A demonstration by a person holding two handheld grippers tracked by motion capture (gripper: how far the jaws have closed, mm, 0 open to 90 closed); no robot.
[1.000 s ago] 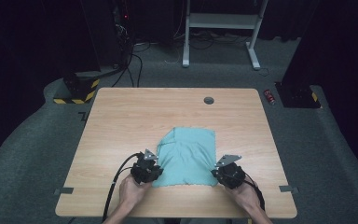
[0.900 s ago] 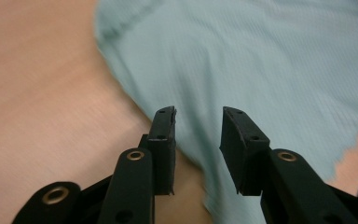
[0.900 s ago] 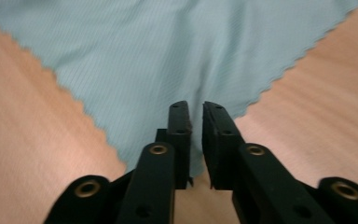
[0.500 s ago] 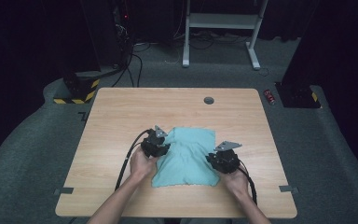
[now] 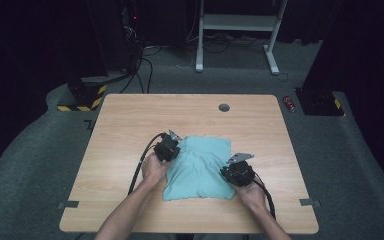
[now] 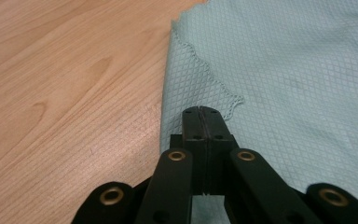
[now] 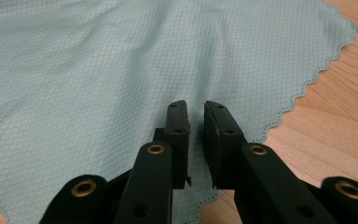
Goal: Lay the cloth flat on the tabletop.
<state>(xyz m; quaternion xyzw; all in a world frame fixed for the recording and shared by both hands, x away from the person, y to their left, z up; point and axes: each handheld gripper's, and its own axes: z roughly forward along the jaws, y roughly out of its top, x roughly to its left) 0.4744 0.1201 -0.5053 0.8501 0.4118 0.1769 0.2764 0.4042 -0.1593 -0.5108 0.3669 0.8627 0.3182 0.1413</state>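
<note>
Wooden table (image 5: pixel 130 120): your left gripper (image 6: pixel 199 112) has just pinched shut on the teal cloth (image 5: pixel 200 167); your right gripper (image 7: pixel 196 112) stands slightly apart, any grip hidden.

Lab; dark room, cables (image 5: pixel 145 60), equipment stand (image 5: pixel 237 22)

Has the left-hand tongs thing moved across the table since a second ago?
Yes. The left tongs went from the cloth's near left corner up its left edge, away from the person and toward the table's round hole. Their jaws have just closed.
</note>
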